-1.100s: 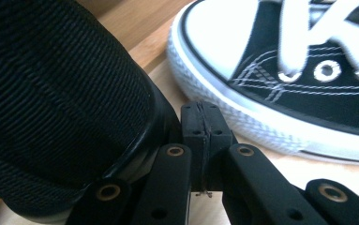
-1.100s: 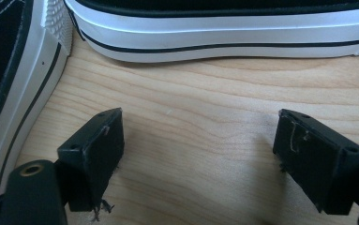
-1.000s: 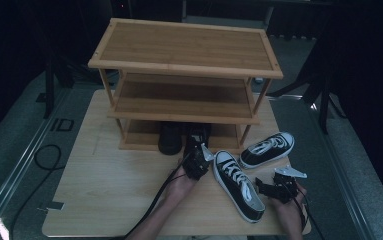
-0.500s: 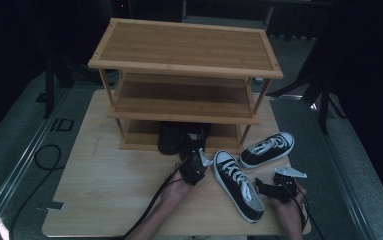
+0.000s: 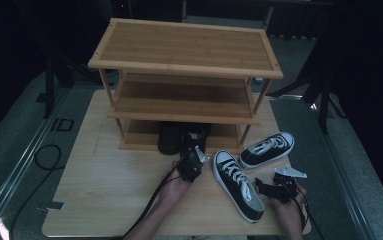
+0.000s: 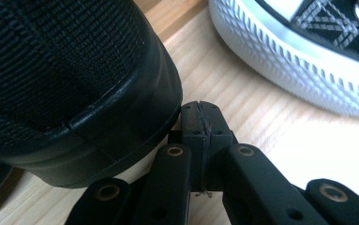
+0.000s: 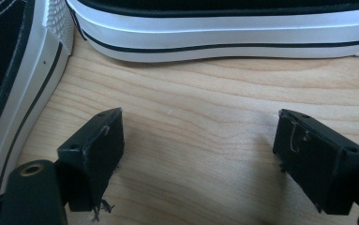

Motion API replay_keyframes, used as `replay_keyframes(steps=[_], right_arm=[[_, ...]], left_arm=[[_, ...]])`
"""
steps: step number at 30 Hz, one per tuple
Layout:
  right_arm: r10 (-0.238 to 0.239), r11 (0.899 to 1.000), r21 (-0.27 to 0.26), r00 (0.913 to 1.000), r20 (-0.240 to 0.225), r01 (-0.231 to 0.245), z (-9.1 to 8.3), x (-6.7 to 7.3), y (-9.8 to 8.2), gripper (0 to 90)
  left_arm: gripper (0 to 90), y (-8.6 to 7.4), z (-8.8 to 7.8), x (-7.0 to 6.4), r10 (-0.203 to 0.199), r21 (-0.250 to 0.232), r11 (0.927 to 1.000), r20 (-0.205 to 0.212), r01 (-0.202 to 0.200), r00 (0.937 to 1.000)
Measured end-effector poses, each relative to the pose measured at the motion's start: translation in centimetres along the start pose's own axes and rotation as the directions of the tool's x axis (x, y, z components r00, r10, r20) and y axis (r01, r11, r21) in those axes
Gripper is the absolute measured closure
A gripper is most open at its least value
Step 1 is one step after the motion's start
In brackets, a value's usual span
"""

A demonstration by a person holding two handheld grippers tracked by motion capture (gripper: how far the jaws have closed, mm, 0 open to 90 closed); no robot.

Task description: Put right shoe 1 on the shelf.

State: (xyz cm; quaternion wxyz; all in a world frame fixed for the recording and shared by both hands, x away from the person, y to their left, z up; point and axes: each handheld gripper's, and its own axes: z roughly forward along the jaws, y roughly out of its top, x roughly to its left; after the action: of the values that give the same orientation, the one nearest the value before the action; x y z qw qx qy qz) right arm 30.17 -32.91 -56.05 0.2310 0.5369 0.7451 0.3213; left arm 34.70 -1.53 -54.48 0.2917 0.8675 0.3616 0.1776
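Under the bamboo shoe rack (image 5: 184, 65), the bottom shelf hides most of a black shoe (image 5: 196, 136); only its rounded heel pokes out, and a second dark shoe (image 5: 169, 138) beside it is hard to make out. In the left gripper view that heel (image 6: 74, 89) is coarse black canvas over a smooth rubber band, with the left claw (image 6: 200, 123) pressed together, empty, tips against it. The right claw (image 7: 200, 154) stands wide apart over pale wood-grain tabletop (image 5: 109, 195), near two white-soled, ribbed-edge sneakers (image 5: 239, 185) (image 5: 268, 149). Compared with a second ago, the left claw sits slightly closer to the rack; the right is unchanged.
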Motion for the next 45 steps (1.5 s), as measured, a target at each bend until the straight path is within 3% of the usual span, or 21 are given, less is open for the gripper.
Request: replay_keyframes(steps=[4,16,18,23,32,34,41,45], right_arm=[[-0.002,1.0,0.0,1.0,-0.001,0.002,0.0,0.0,0.0,16.6],[-0.001,1.0,0.001,1.0,-0.002,0.001,0.0,0.0,0.0,16.6],[-0.002,1.0,0.001,1.0,-0.002,0.002,0.0,0.0,0.0,16.6],[-0.001,1.0,0.0,1.0,-0.003,0.001,0.0,0.0,0.0,16.6],[-0.001,1.0,0.001,1.0,-0.003,0.001,0.0,0.0,0.0,16.6],[-0.001,1.0,0.001,1.0,-0.003,0.001,0.0,0.0,0.0,16.6],[-0.001,1.0,0.002,1.0,-0.003,0.001,-0.1,0.1,0.0,16.6],[-0.001,1.0,0.002,1.0,-0.003,0.001,-0.1,0.1,0.0,16.6]], left_arm=[[90.0,0.5,0.4,0.5,-0.026,0.002,0.9997,0.006,0.025,0.9997],[90.0,1.2,1.0,0.9,-0.041,0.008,0.9991,0.008,0.041,0.9991],[88.9,1.0,0.7,1.0,-0.045,0.001,0.999,0.03,0.045,0.9985],[87.0,-0.9,-1.4,1.7,-0.05,-0.025,0.9984,0.045,0.051,0.9978],[87.1,-4.8,-4.5,4.8,-0.134,-0.052,0.9895,0.016,0.135,0.9908],[87.1,-5.3,-4.8,5.3,-0.142,-0.06,0.988,0.009,0.143,0.9898],[87.3,-5.8,-5.0,5.9,-0.18,-0.099,0.9781,0.044,0.184,0.9827],[86.8,-6.6,-5.6,6.2,-0.182,-0.093,0.9778,0.063,0.188,0.9812]])
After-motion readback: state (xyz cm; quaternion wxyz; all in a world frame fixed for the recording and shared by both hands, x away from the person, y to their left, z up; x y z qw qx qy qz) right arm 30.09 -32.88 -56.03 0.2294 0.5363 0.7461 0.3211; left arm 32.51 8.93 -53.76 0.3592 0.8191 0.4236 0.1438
